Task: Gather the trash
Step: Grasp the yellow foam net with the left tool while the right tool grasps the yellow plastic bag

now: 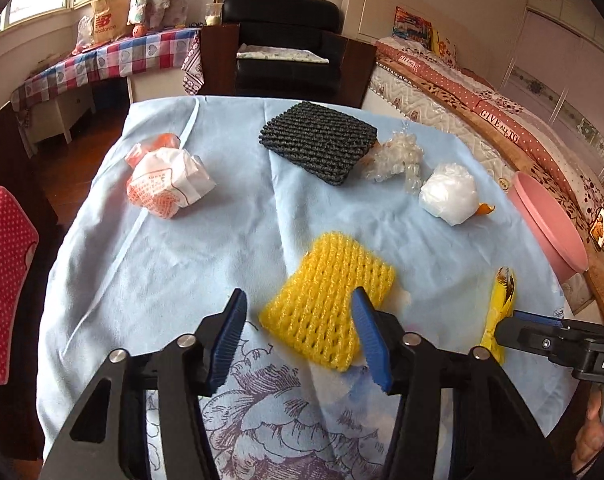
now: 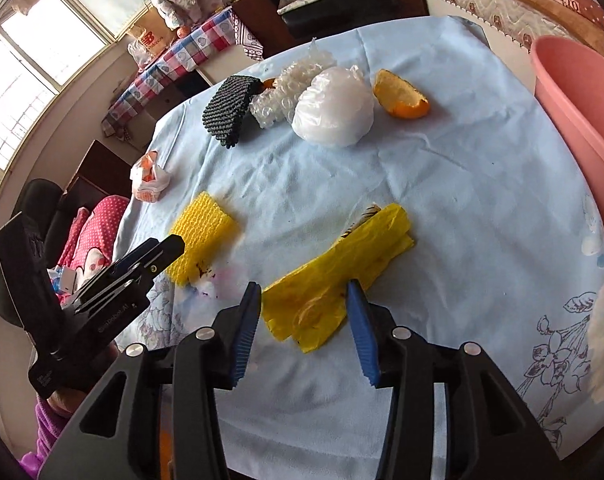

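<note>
Approach step: both grippers lined up on their first pieces, nothing picked up yet.
Table (image 2: 442, 208) carries 7 bits of trash; pink bin (image 2: 582, 120) at its right edge is the likely drop. Left gripper (image 1: 297, 320), fingers partly open, straddles the yellow net (image 1: 326, 296), no squeeze visible. Right gripper (image 2: 304, 320), fingers partly open, brackets the near end of the yellow bag (image 2: 338, 280). Next: lower, close, lift to bin.
</note>
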`<move>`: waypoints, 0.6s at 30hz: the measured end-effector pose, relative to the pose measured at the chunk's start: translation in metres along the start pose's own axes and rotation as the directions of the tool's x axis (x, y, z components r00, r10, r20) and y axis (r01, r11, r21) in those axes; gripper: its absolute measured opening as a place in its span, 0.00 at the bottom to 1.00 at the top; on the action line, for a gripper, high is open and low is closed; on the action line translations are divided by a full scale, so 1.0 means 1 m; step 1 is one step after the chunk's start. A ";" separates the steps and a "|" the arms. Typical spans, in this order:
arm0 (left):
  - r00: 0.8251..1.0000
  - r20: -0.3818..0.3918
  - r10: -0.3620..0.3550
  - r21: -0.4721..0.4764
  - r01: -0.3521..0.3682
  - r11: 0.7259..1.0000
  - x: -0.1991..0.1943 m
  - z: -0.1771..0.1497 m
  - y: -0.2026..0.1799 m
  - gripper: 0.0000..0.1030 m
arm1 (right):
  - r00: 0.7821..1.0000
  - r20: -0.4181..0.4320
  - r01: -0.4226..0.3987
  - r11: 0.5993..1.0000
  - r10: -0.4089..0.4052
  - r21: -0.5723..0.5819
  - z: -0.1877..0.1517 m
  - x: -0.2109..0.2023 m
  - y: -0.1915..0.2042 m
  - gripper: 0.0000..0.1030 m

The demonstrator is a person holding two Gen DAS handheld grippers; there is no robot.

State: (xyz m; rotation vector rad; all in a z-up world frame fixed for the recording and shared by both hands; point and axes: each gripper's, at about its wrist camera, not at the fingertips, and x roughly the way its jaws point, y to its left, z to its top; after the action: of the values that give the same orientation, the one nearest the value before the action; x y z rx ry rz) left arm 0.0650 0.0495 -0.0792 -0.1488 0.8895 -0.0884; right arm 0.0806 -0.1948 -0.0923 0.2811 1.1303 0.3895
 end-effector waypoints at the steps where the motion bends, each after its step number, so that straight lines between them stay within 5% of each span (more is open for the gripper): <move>1: 1.000 -0.011 -0.006 -0.001 0.006 1.000 0.003 0.000 -0.001 0.36 | 1.000 0.002 0.005 1.000 -0.005 -0.003 0.000 0.001 0.000 0.44; 7: 0.998 -0.028 -0.049 0.017 0.050 0.999 0.000 -0.006 -0.007 0.18 | 0.997 0.049 0.068 0.996 -0.065 -0.061 0.005 0.002 0.005 0.44; 18: 0.995 0.015 -0.103 -0.019 0.103 0.995 -0.017 -0.013 -0.017 0.15 | 0.990 0.109 0.102 0.987 -0.088 -0.124 0.003 -0.009 -0.012 0.36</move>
State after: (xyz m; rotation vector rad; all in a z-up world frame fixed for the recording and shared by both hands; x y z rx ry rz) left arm 0.0438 0.0336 -0.0710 -0.2134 0.8692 -0.1745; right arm 0.0822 -0.2092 -0.0888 0.1315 1.0085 0.3578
